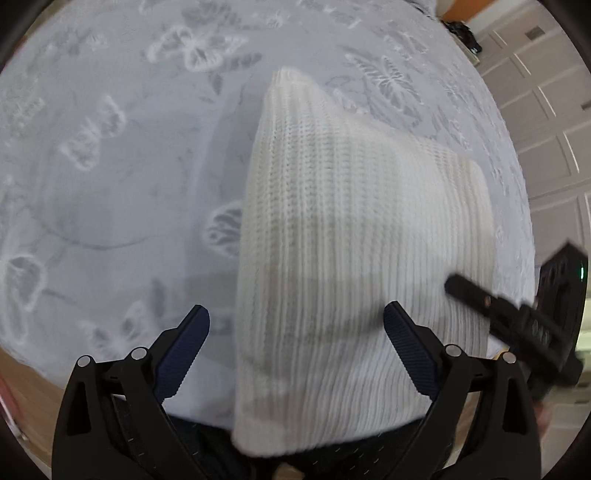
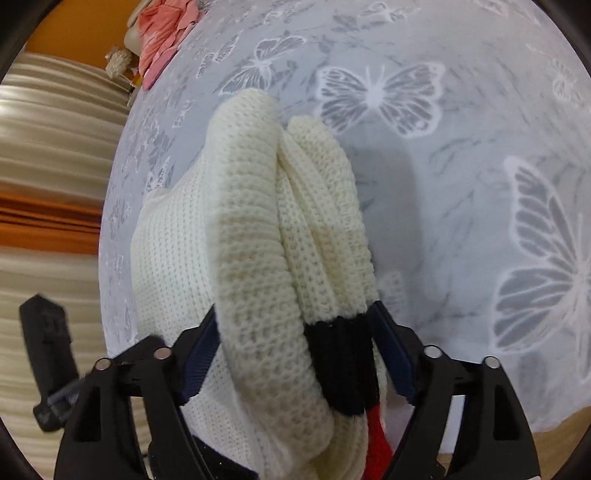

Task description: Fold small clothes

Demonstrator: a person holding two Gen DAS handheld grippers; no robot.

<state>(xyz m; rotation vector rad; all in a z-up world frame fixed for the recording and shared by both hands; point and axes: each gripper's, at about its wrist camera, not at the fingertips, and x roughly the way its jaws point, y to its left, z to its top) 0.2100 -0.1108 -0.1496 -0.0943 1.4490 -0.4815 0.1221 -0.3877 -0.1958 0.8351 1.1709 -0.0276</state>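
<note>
A cream knitted garment (image 1: 343, 236) lies on the grey butterfly-patterned cloth (image 1: 110, 177). My left gripper (image 1: 295, 328) is open, its fingers apart above the garment's near part, holding nothing. My right gripper (image 2: 291, 332) is shut on a bunched fold of the same garment (image 2: 258, 229), which has a black band (image 2: 340, 362) and a red patch (image 2: 376, 439) near the fingers. The right gripper also shows at the right edge of the left wrist view (image 1: 517, 325). The left gripper shows at the left edge of the right wrist view (image 2: 48, 354).
The butterfly cloth (image 2: 461, 184) covers a table whose wooden edge (image 1: 22, 391) shows at the lower left. Pink clothing (image 2: 162, 33) lies at the far corner. White panelled doors (image 1: 546, 110) stand at the right. A striped beige surface (image 2: 48, 147) lies beyond the table.
</note>
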